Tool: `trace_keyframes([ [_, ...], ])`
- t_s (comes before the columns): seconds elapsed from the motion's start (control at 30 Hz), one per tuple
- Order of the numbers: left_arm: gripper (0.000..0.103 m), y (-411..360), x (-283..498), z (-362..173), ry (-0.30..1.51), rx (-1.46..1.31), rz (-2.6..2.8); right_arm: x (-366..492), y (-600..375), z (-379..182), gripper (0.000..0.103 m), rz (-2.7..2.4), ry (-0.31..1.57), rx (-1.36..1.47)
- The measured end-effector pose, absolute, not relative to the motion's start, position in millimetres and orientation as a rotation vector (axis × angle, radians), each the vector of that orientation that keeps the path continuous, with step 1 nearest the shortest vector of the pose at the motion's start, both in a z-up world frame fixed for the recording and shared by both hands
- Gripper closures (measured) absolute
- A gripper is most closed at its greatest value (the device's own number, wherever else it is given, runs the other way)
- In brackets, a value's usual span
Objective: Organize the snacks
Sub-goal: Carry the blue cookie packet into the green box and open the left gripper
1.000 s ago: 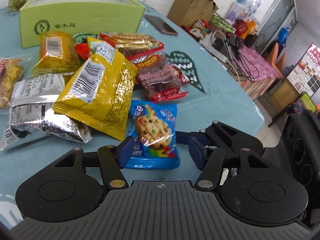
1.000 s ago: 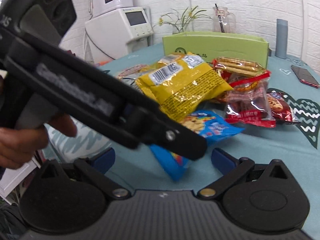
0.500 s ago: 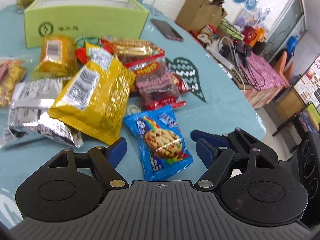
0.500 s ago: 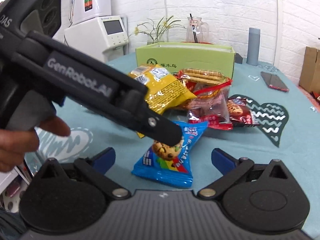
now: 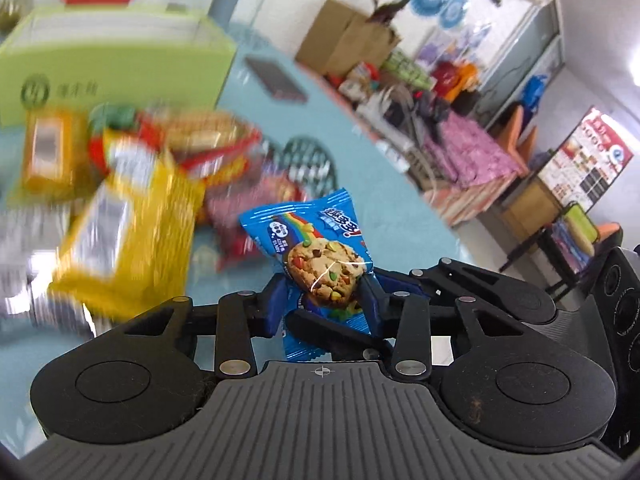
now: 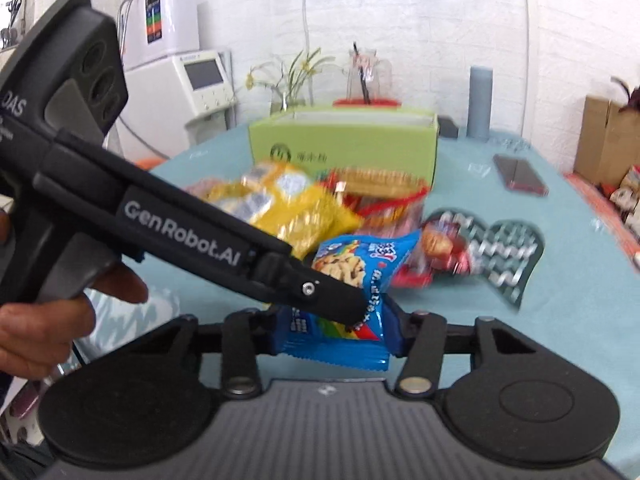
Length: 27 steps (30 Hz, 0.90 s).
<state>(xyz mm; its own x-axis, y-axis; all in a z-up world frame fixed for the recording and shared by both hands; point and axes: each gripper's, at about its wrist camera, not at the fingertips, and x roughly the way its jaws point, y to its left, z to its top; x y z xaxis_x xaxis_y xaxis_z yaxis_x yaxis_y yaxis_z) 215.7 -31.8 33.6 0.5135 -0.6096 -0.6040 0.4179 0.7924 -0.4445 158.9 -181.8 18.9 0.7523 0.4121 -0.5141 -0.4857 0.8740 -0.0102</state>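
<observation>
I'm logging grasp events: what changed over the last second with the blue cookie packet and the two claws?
Both claws closed on the blue cookie packet: the left claw and the right claw were open around it earlier. The packet now stands tilted up instead of lying flat on the tablecloth. The snack pile and green box stayed put.

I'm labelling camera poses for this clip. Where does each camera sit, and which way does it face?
Left wrist: sits on the left gripper, looks across the teal tablecloth toward the green cardboard box; its own fingers show, clamping the blue cookie packet.
Right wrist: sits on the right gripper, faces the same box; its fingers show, plus the left gripper and the left hand.
Shared: packet, box, yellow snack bag.
</observation>
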Motion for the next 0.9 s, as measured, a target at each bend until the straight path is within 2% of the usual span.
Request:
trace_keyframes([
  [0.17, 0.083, -16, 290, 85, 0.695, -0.228, -0.584, 238, -161, 58, 0.043, 0.500, 0.400, -0.229],
  [0.3, 0.083, 1, 368, 102, 0.671, -0.212, -0.507, 331, -144, 77, 0.043, 0.550, 0.399, -0.227],
  [0.5, 0.085, 20, 463, 82, 0.721, -0.187, -0.412, 431, -96, 57, 0.043, 0.591, 0.478, -0.255],
  [0.53, 0.084, 22, 475, 76, 0.733, -0.184, -0.407, 443, -92, 50, 0.041, 0.597, 0.498, -0.257],
  [0.57, 0.085, 24, 489, 68, 0.748, -0.181, -0.403, 455, -88, 43, 0.036, 0.606, 0.518, -0.256],
  [0.63, 0.078, 27, 508, 54, 0.765, -0.184, -0.386, 468, -84, 29, 0.024, 0.616, 0.536, -0.257],
  [0.7, 0.051, 32, 514, 45, 0.763, -0.187, -0.373, 469, -84, 24, 0.012, 0.601, 0.515, -0.271],
  [0.9, 0.040, 47, 472, 68, 0.649, -0.205, -0.356, 435, -121, 54, 0.009, 0.567, 0.413, -0.242],
])
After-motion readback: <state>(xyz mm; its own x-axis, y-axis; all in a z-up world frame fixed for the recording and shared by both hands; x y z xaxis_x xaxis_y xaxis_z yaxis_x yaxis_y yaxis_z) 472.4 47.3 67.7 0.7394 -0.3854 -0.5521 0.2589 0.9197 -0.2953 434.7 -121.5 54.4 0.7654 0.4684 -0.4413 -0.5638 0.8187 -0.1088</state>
